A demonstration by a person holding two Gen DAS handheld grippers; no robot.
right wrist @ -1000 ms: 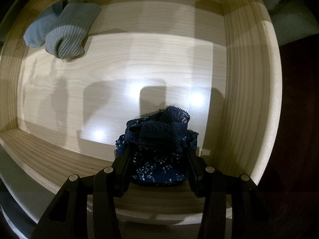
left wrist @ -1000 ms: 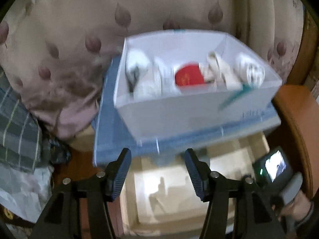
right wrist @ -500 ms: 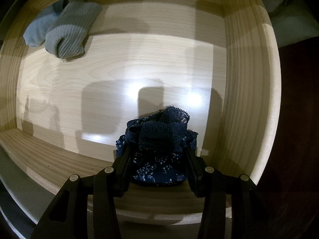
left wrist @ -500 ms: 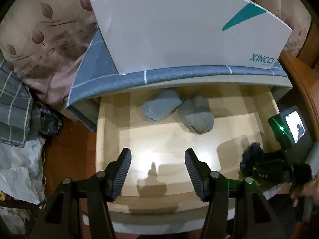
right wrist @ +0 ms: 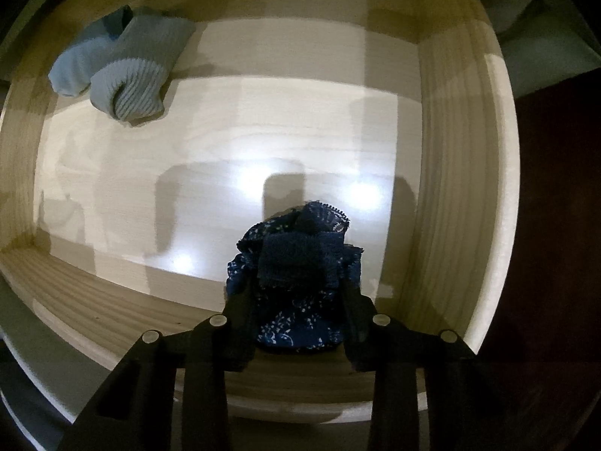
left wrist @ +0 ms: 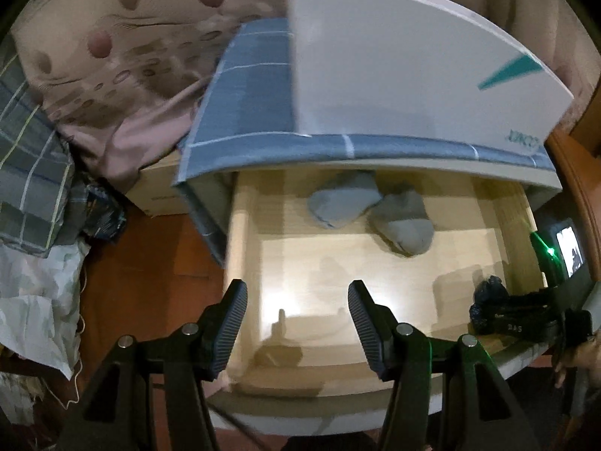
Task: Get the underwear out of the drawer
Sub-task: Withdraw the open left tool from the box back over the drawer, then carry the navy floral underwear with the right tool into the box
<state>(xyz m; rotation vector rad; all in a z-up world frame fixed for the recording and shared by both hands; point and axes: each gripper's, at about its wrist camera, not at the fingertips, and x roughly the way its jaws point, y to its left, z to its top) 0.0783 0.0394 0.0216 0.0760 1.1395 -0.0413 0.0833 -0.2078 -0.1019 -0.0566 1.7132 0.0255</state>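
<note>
Grasp step: we're closing right gripper (right wrist: 296,285) jaws onto navy underwear (right wrist: 296,263) in drawer (right wrist: 443,173); left gripper (left wrist: 296,319) jaws apart, empty. Next: lift straight up.

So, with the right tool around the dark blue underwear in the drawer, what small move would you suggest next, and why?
Probably a straight lift. The right tool, whose jaws have just been closing, has the navy underwear bunched between its fingers, low by the drawer front corner. The grey socks lie far off, and the left tool hangs open and empty.

drawer (right wrist: 443,173) pale wood, open | on floor: grey socks (right wrist: 127,71), navy underwear (right wrist: 300,263)
</note>
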